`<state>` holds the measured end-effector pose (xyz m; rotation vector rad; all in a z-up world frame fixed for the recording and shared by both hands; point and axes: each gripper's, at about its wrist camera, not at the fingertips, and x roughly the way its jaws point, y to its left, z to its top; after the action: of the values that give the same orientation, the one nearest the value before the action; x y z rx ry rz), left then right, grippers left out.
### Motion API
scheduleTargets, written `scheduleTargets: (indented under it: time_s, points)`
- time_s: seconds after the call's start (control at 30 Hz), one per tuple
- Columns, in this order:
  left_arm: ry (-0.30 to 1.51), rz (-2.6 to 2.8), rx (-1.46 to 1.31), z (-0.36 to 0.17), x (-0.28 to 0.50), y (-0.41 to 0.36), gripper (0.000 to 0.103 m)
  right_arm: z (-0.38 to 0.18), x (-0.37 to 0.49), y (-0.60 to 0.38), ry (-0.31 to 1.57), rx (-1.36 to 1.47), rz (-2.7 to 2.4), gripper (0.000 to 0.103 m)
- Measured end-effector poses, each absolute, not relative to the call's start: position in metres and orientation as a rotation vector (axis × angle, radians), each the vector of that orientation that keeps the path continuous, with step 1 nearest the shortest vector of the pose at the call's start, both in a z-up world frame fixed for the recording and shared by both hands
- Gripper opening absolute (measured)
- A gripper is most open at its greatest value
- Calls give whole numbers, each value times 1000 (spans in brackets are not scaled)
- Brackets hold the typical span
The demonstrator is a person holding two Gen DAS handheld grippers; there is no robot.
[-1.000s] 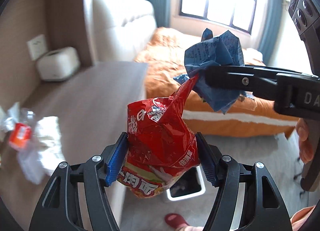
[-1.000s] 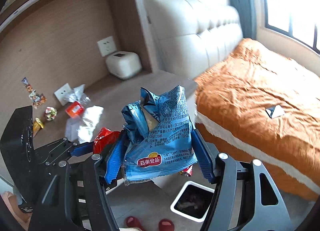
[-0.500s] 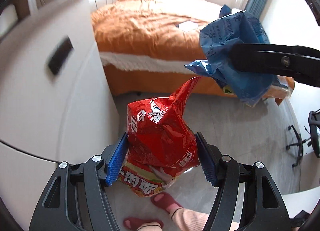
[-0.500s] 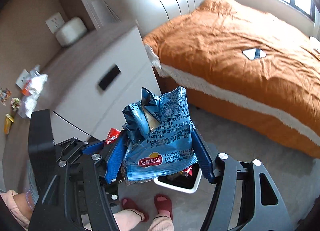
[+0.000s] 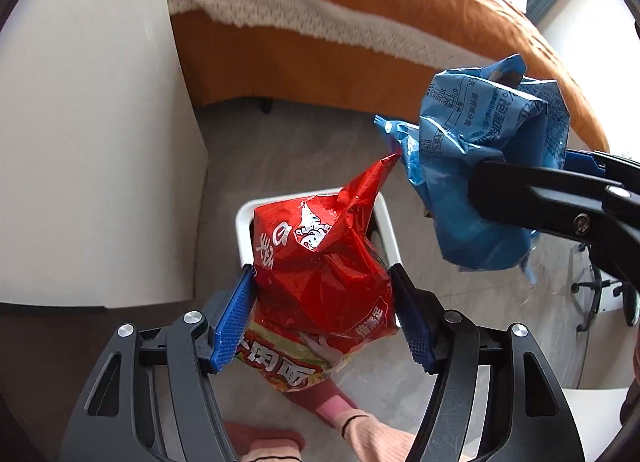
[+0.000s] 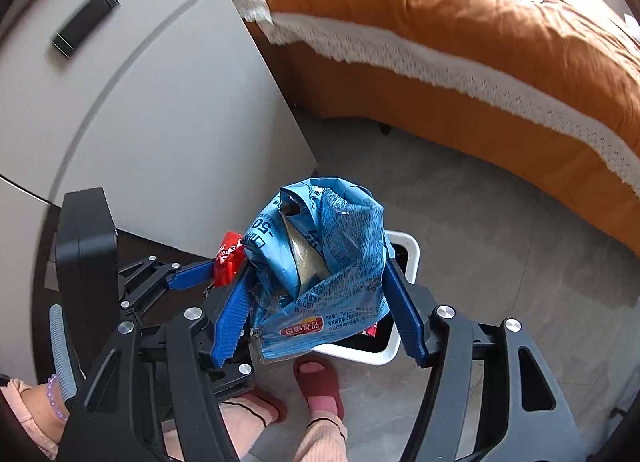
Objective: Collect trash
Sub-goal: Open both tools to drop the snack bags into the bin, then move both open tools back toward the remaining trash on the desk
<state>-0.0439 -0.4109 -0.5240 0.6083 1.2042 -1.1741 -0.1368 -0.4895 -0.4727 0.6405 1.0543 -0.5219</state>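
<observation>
Left wrist view: the left gripper [image 5: 322, 316] is clamped on a crumpled red snack bag [image 5: 320, 274], its blue pads pressing the bag's two sides, so the jaws stand about as wide apart as the squeezed bag. The bag's pointed top corner sticks up and to the right, ending just beside a blue snack bag [image 5: 484, 166]. That blue bag is pinched by the right gripper [image 5: 536, 190], which enters from the right edge; only its near black finger shows clearly here. Under the red bag lies a white trash bin [image 5: 242, 222] on the grey floor [image 5: 288, 150], its rim showing at the left and right of the bag. A white cabinet [image 5: 92, 134] fills the left side, and a bed with an orange cover [image 5: 360, 2] runs across the top. Pink-socked feet in red slippers [image 5: 260, 434] show at the bottom.

Right wrist view: the right gripper [image 6: 316, 310] squeezes the blue snack bag [image 6: 320, 262] between its blue pads, the bag standing up crumpled with its printed label at the bottom. Behind it sits the white trash bin [image 6: 408, 250], dark inside, mostly hidden by the bag. To the left, the left gripper [image 6: 216, 272] holds the red snack bag [image 6: 228, 258], of which only a small piece shows. The white cabinet [image 6: 140, 102], with a dark handle, stands at the left, and the orange bed [image 6: 460, 22] at the upper right.
</observation>
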Motion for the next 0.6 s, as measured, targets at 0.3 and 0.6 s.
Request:
scheduleTargets:
  time_s: [0.3,0.6]
  points:
    - [1240,-1135,637,-566,-45,-413,98,-516,-138,-492,1166,630,-541,99]
    - [1220,-1126,599,-526,-35,-406,98,-481,-135,-489,1139,624,-531,99]
